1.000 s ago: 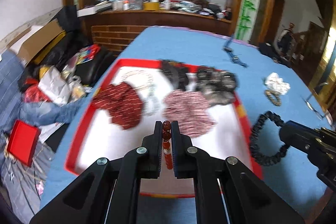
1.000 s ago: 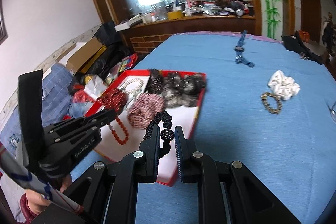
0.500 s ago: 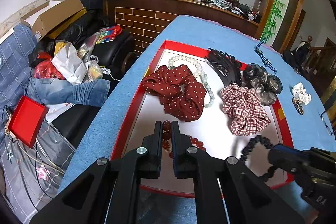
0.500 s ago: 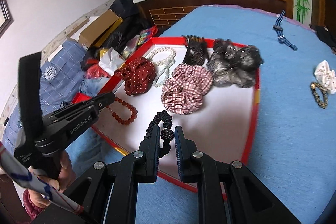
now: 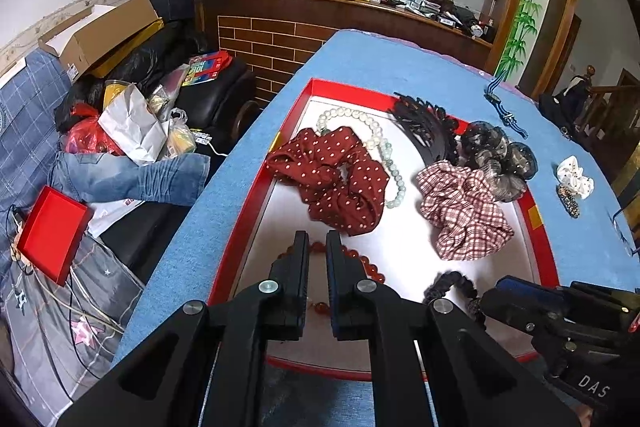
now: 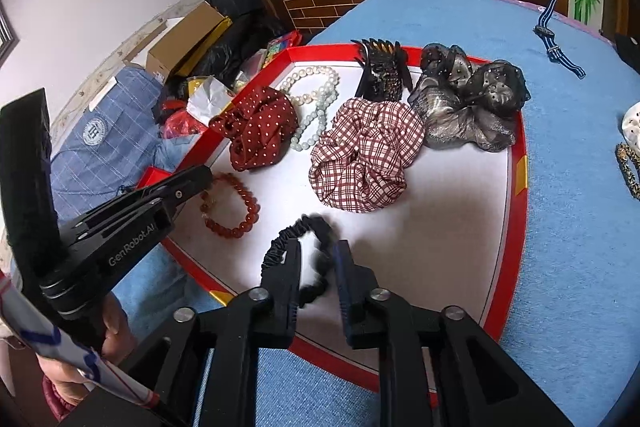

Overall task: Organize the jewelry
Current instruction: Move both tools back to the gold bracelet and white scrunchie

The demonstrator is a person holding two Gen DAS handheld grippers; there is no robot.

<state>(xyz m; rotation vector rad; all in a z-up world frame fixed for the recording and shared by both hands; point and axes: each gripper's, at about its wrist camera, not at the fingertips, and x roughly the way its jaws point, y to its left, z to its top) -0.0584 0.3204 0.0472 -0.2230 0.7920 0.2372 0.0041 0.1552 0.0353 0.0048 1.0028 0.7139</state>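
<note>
A red bead bracelet [image 6: 230,207] is lying flat as a closed ring on the white floor of the red-rimmed tray [image 6: 520,163], close to its near left edge, glossy and round-beaded. A black coiled band [image 6: 296,241] is resting near the tray's near edge, its far loop blurred. Toward the far edge are sitting a dotted red scrunchie [image 6: 258,131], a pearl string [image 6: 316,107], a black claw clip [image 6: 380,69], a checked scrunchie [image 6: 366,155] and a grey gauze scrunchie [image 6: 468,103]. The left gripper [image 5: 317,241] is hovering over the bracelet with its jaws slightly parted, gripping nothing. The right gripper [image 6: 318,255] is standing wider apart, its fingers flanking the band without pinching it; whether they are touching it is unclear.
</note>
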